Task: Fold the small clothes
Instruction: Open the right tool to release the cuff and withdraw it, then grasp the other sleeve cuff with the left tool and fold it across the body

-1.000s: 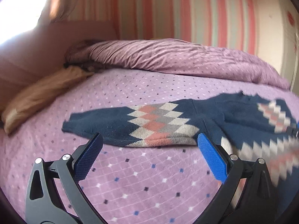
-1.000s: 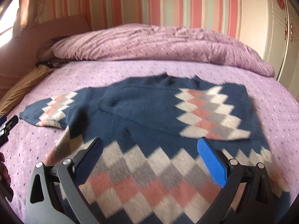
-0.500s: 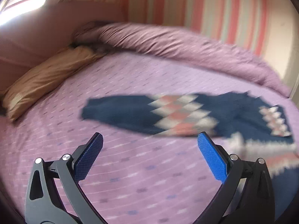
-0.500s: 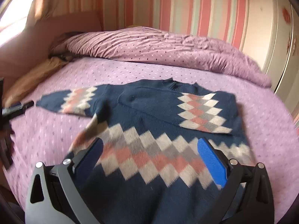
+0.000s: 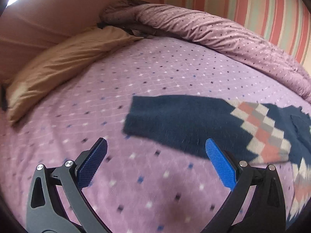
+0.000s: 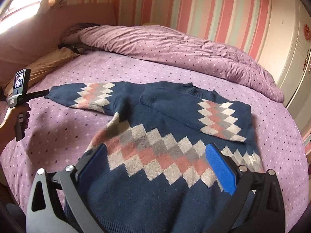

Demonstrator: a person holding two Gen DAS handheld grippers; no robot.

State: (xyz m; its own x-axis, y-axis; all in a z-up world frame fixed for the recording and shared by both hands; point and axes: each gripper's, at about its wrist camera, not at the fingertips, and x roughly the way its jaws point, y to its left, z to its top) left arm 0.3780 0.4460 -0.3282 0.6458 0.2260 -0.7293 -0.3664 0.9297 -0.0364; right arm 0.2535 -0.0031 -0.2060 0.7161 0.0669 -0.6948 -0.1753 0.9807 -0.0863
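striped pink, white and pale green wallpaper (image 6: 194, 9) backs the bed, and the whole surface before me is a purple bedsheet (image 6: 77, 73) dotted with small diamonds. going left to right: a tan pillow (image 5: 64, 58) lies along the left edge against the pink headboard (image 5: 58, 15), a crumpled purple duvet (image 6: 175, 46) is heaped along the far side, and a cream wardrobe door (image 6: 291, 48) stands at the far right. my left gripper (image 5: 155, 162) hangs over bare sheet with its blue pads wide apart and nothing between them, and its right pad sits just at the near edge of the outstretched sleeve (image 5: 180, 122). in the right wrist view my left hand (image 6: 13, 118) holds that tool near the sleeve's cuff. the navy sweater (image 6: 155, 184) with its pink, grey and cream diamond bands lies flat in the middle of the bed, its long axis running from the hem nearest me up to the collar (image 6: 196, 91) on the far side. one sleeve stretches out flat to the left, cuff pointing at the pillow; the other sleeve (image 6: 213, 116) is folded across the chest, cuff pointing to the right. my right gripper (image 6: 155, 163) hovers above the lower body of the sweater, jaws spread wide, gripping nothing. no containers are in sight.
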